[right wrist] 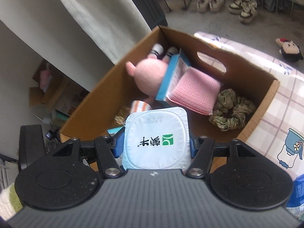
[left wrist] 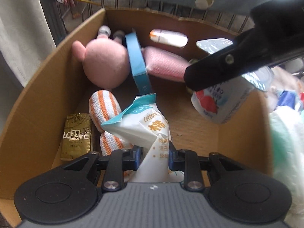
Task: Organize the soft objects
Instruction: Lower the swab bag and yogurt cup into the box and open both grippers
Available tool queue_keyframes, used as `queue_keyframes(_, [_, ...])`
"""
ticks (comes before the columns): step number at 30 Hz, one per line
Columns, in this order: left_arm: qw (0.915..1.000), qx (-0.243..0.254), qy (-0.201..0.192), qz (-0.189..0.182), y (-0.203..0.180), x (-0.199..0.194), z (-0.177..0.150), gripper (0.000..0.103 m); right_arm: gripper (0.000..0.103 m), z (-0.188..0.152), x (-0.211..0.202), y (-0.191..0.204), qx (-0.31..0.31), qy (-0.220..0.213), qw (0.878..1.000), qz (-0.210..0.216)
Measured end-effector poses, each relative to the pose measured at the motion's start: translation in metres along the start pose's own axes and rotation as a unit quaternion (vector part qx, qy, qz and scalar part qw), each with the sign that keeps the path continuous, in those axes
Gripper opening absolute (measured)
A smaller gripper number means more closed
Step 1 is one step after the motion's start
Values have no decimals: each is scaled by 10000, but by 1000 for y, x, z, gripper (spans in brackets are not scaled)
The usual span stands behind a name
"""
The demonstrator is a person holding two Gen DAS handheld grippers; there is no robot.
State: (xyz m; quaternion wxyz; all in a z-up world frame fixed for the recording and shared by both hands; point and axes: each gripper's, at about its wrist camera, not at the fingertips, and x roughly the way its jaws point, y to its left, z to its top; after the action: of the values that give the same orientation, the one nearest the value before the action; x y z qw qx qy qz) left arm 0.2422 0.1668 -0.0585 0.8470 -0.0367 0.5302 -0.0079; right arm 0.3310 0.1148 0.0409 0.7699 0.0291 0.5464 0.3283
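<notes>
Left wrist view: my left claw (left wrist: pixel 154 156) is clamped shut on a white cotton-tissue pack (left wrist: pixel 150 133), held over the open cardboard box (left wrist: pixel 38 102). Behind the box, a blue patterned cloth and a pale curtain. In the box: pink plush toy (left wrist: pixel 104 62), slim blue carton (left wrist: pixel 135 60) leaning on it, pink knitted cloth (left wrist: pixel 165 64), orange-striped towel roll (left wrist: pixel 106 114), gold tissue packet (left wrist: pixel 77 134). My right claw (left wrist: pixel 224 72) comes in from the right with a yogurt cup (left wrist: pixel 220 102); its far side is hidden.

Right wrist view: my right claw (right wrist: pixel 155 146) stands part open around the yogurt cup (right wrist: pixel 155 140), pads against its sides, foil lid facing the lens. The box (right wrist: pixel 262 104) sits on a table (right wrist: pixel 281 98) with a checked cloth. Floor beyond holds shoes (right wrist: pixel 209 2) and a dark-haired doll (right wrist: pixel 290 50). Inside also: green scrunchie (right wrist: pixel 231 112). The box's near end is cut off by the cup
</notes>
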Motion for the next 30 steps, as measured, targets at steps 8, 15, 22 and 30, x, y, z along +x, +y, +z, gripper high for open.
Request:
queue_keyframes(8, [9995, -72, 287, -76, 9, 23, 9, 29, 60, 16, 63, -12, -14, 593, 9964, -612])
queue_keyframes(15, [9996, 21, 271, -2, 7, 26, 17, 29, 61, 25, 87, -25, 221, 716, 9949, -672])
queue_keyframes(22, [9994, 19, 315, 163, 5, 28, 20, 40, 68, 31, 78, -27, 257, 479, 9961, -702])
queue_keyframes(30, [9995, -74, 260, 146, 1, 18, 24, 70, 70, 23, 33, -31, 420, 50, 9990, -172])
